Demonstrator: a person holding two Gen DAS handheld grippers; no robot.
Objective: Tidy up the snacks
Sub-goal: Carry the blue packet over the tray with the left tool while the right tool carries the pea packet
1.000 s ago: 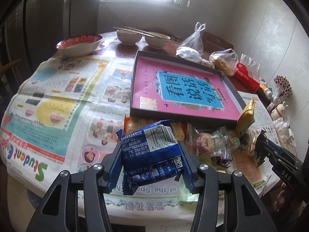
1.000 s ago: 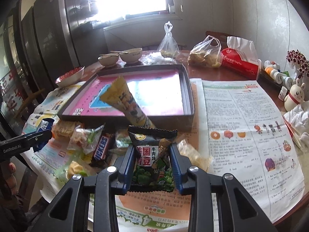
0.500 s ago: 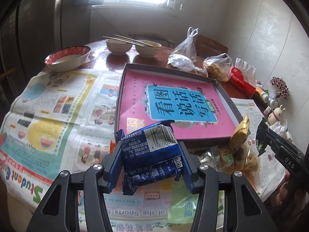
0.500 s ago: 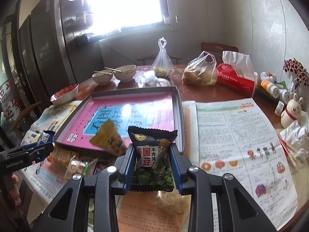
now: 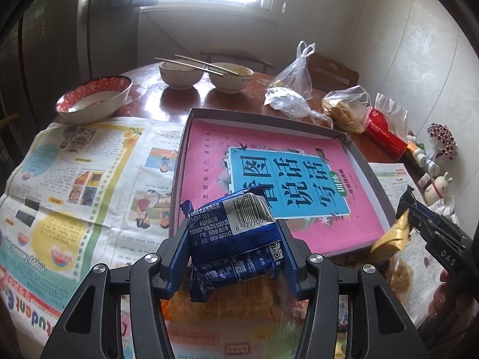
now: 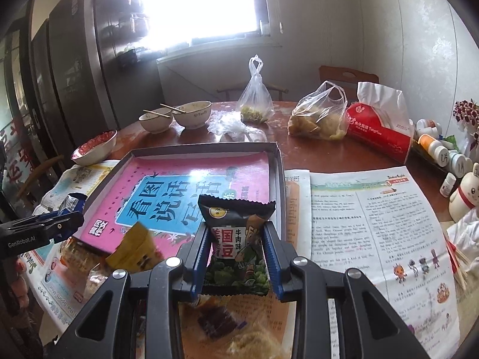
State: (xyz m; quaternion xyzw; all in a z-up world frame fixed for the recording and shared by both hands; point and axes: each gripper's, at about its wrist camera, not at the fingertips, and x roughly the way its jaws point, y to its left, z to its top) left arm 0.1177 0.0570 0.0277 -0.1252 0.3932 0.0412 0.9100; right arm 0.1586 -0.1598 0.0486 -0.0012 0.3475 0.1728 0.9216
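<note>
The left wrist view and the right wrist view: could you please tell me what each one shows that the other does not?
Only the left wrist view shows the left hand-held gripper shut on the blue foil snack packet, barcode up. Only the right wrist view shows the right hand-held gripper shut on the black-and-green pea snack bag, plus the dark tall fridge. Both show the grey shallow tray lined with a pink book and the red tissue pack.

My left claw (image 5: pixel 232 246) before the tray (image 5: pixel 356 149), newspaper (image 5: pixel 83 164) on the worktop (image 6: pixel 314 157) left of it, bowls (image 5: pixel 206 74) behind, my right claw (image 6: pixel 236 249) near its front-right corner.
</note>
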